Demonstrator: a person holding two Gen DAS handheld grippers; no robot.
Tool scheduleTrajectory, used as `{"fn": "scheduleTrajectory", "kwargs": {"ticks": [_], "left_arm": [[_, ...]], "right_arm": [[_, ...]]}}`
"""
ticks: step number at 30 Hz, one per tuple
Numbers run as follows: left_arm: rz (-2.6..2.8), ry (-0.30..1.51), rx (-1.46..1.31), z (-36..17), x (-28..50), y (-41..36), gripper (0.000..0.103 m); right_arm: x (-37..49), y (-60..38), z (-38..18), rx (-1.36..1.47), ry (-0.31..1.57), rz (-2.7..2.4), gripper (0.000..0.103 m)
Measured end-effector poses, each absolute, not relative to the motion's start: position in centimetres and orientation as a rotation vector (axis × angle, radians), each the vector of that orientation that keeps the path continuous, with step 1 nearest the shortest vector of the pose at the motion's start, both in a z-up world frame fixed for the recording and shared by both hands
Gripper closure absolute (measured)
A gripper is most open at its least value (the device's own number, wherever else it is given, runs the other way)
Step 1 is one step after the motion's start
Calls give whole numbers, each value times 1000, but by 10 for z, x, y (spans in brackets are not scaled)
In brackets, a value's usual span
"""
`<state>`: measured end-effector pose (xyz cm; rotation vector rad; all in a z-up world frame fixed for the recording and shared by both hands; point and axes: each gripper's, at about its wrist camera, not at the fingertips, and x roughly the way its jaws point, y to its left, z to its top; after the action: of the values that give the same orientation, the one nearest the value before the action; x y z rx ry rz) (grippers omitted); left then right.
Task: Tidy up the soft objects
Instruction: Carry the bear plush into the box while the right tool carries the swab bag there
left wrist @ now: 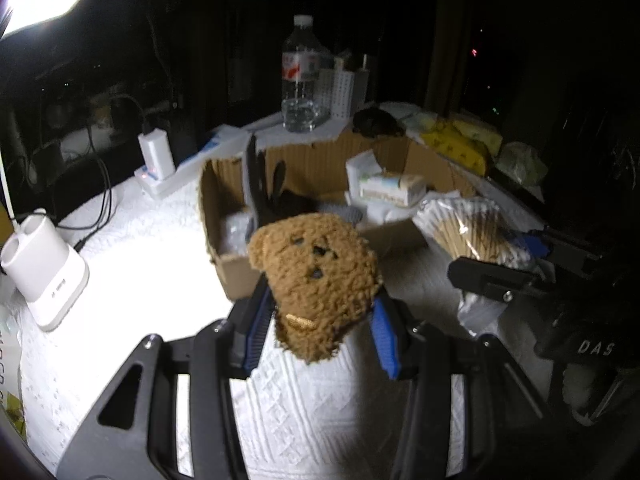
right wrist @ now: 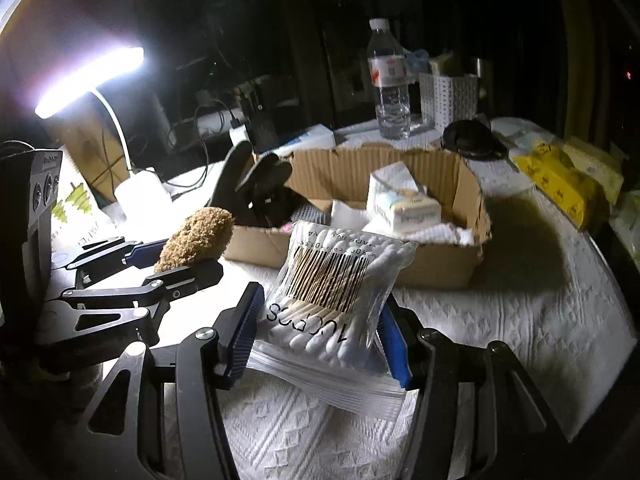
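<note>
A dark room, one lamp glaring on the white quilted surface (right wrist: 500, 320). My left tool (left wrist: 320, 320) is clamped on a brown plush bear (left wrist: 316, 280), held up just short of the cardboard box (right wrist: 440, 264). My right tool (right wrist: 320, 332) grips a bag of cotton swabs (right wrist: 340, 280) beside it. Tissue packs (right wrist: 404, 204) and a black glove (right wrist: 248, 184) already lie in the box; I judge both loads remain to drop in, with yellow packs (right wrist: 556, 180) waiting beyond.

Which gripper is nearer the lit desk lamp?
Left. The left gripper, holding the plush bear, sits on the desk lamp side; the right gripper, holding the cotton swab bag, is farther away.
</note>
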<state>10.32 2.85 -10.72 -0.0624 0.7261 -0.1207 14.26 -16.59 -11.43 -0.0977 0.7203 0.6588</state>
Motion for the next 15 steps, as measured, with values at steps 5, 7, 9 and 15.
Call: {"fn": "scheduleTrajectory", "kwargs": {"ticks": [5,7,9,15], "left_arm": [[-113,709,-63,-100,110,31,56],[-110,701,-62,-97,113,31,56],[-108,695,-62,-94,116,32,56],[-97,676,-55,-87,129,33,56]], "right_arm": [[150,-163,-109,-100,707,656,45],[153,-162,-107,-102,700,655,45],[157,-161,-104,-104,692,655,45],[168,-157,-97,-119,671,656,45]]}}
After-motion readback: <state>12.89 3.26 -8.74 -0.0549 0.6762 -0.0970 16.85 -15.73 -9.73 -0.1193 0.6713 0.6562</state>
